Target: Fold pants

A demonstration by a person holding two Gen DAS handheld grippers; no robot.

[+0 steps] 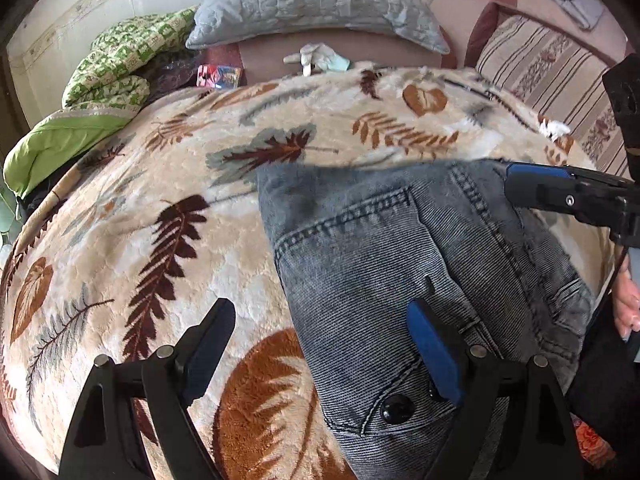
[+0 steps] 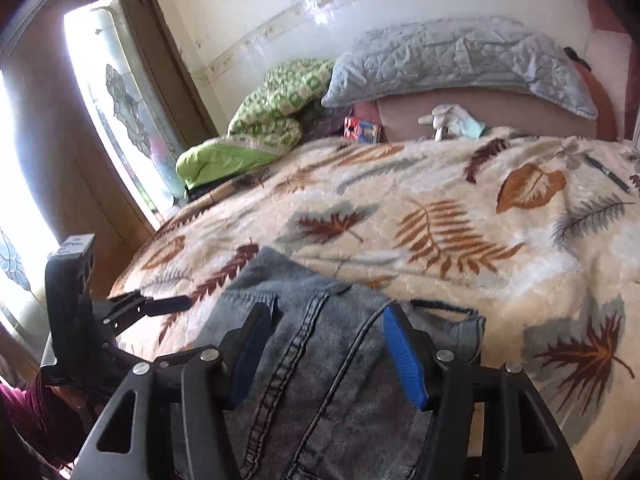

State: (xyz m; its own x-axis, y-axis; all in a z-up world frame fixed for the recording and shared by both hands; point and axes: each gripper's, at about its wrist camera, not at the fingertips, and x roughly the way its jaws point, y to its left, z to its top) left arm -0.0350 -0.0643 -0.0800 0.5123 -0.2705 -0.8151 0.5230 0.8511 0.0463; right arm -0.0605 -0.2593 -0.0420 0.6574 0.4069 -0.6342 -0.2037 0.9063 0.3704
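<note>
Grey-blue denim pants [image 1: 400, 264] lie folded in a stack on the leaf-patterned blanket [image 1: 160, 184], waistband and black button toward me. My left gripper [image 1: 320, 320] is open, hovering over the stack's left edge, one finger over the blanket and the other over the denim. In the right wrist view the pants [image 2: 320, 360] fill the gap between my right gripper's [image 2: 326, 328] open fingers; the denim lies under them, not pinched. The right gripper also shows in the left wrist view [image 1: 536, 188], over the stack's far right corner. The left gripper [image 2: 160, 306] appears at the left of the right wrist view.
A grey quilted pillow [image 1: 316, 12], a green patterned quilt [image 1: 120, 64], white gloves [image 1: 316, 58] and a small colourful box [image 1: 218, 76] lie at the bed's far end. A striped cushion [image 1: 548, 72] is at right. A pen [image 2: 608, 174] lies on the blanket. A glazed door [image 2: 120, 100] is left.
</note>
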